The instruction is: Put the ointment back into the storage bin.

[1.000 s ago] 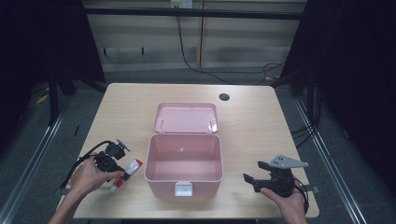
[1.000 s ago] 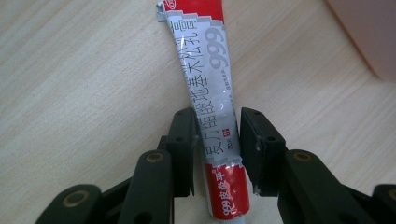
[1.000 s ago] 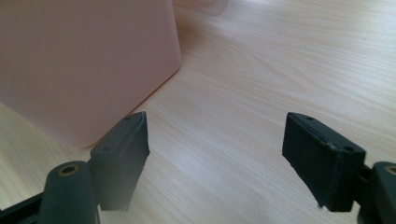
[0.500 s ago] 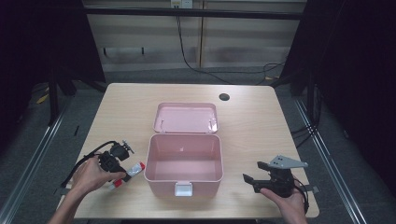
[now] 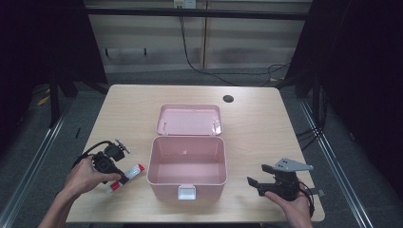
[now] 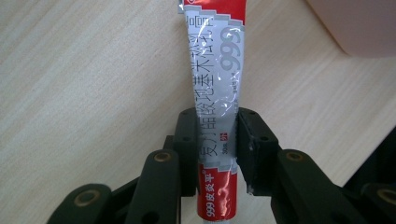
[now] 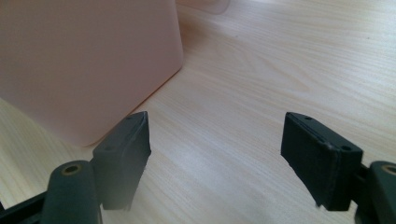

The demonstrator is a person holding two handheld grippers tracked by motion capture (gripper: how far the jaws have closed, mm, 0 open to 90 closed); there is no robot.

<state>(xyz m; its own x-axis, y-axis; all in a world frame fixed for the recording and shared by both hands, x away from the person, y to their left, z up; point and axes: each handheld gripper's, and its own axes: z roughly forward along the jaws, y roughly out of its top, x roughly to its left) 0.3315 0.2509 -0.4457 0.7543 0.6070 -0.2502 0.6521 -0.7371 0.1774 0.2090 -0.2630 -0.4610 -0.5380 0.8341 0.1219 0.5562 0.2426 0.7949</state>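
Since the earlier frames the left gripper [image 5: 124,179] has shifted slightly along the tabletop and its jaws have just been closing; they now pinch a tube of ointment [image 6: 216,116] between them. The right gripper [image 5: 259,176] has not moved.

Nearest the person, at the front left of the wooden table [image 5: 266,123], the left hand [image 5: 85,175] holds its gripper low and angled toward the pink box. The left gripper view looks along the two black jaws, and the red, white and silver tube runs lengthwise between them, gripped across its lower half near the red end. The tube lies flat on the wood, just beside the box's left wall; the grip across its narrow width looks suited to lifting it without crushing it much.

At the front right, the right hand [image 5: 292,204] rests near the table edge. Its gripper's jaws stand wide apart with nothing between them, pointing toward the box's right side, apparently waiting or ready to steady the box.

In the middle stands the pink box [image 5: 186,161], open, with no contents in sight and a white latch at its front. Its lid [image 5: 190,119] is folded back flat behind it, leaving the opening free, likely to receive the tube.

Farther back, a dark round hole [image 5: 228,99] sits in the tabletop.
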